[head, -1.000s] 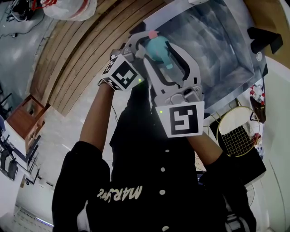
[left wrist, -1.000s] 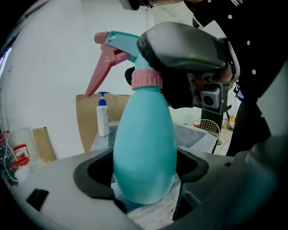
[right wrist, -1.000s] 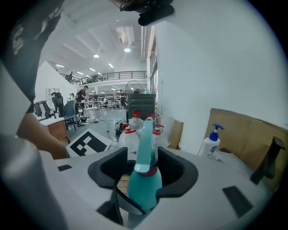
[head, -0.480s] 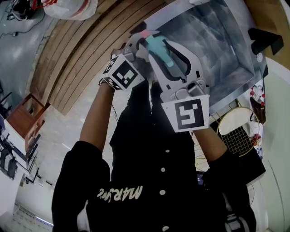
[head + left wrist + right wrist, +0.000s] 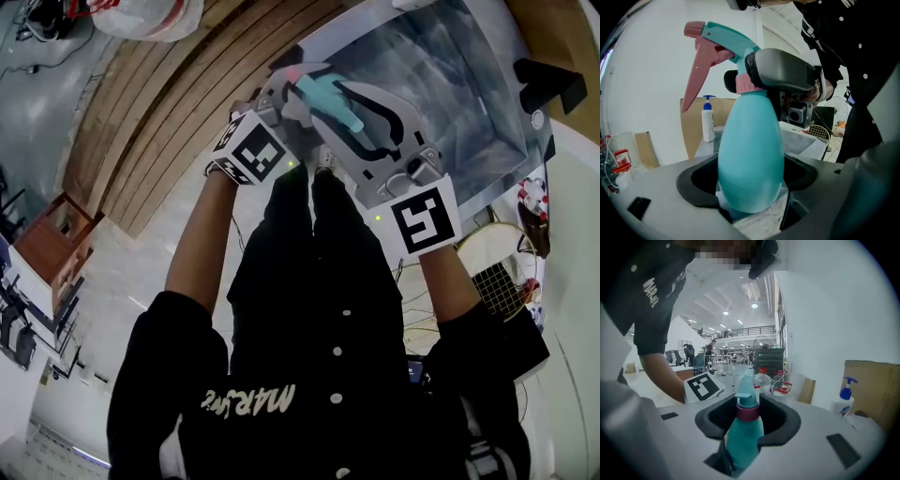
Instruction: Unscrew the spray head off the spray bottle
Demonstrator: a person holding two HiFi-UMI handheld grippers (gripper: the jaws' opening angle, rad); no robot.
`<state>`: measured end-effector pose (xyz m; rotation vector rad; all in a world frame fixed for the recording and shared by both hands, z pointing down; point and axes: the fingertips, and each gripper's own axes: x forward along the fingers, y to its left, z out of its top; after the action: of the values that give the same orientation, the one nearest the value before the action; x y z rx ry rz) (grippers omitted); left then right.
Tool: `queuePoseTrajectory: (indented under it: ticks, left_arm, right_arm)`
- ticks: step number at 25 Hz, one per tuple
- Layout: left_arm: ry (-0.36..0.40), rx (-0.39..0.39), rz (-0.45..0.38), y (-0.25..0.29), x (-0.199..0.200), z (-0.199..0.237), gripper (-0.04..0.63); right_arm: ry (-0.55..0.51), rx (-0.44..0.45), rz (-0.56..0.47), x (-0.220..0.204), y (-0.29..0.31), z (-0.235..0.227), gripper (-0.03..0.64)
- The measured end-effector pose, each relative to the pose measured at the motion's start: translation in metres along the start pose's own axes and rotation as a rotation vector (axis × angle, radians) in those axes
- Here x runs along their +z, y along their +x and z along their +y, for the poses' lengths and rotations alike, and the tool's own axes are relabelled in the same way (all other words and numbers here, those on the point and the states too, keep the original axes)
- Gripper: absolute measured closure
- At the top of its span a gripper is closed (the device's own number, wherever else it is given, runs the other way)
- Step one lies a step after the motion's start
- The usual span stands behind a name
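Teal plastic forms the body of the spray bottle, which is held in the air between the two tools, in front of the person and over the near edge of the grey desk. The left hand-held gripper pinches the bottle's wide lower body, with its dark pads pressed against both flanks. The right hand-held gripper reaches in from the opposite side. Its jaws have just been closing, and they clamp the spray head at its pink collar, right on top of the bottle's neck. The spray head is seated on the bottle, and its long pink trigger hangs down along the front. Farther back, a white pump bottle stands on the desk in front of a cardboard box.
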<state>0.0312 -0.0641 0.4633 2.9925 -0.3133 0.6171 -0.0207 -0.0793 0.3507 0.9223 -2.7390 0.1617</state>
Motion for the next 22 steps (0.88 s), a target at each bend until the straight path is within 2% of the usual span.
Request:
queuePoseTrajectory:
  ticks: [8, 22]
  left_arm:
    - [0.009, 0.001, -0.001, 0.0, 0.0, 0.0, 0.186]
    - [0.006, 0.009, -0.027, -0.001, 0.001, -0.001, 0.186]
  right_arm:
    - [0.053, 0.002, -0.114, 0.021, -0.005, -0.007, 0.456]
    - [0.061, 0.011, -0.195, 0.059, -0.029, -0.005, 0.456]
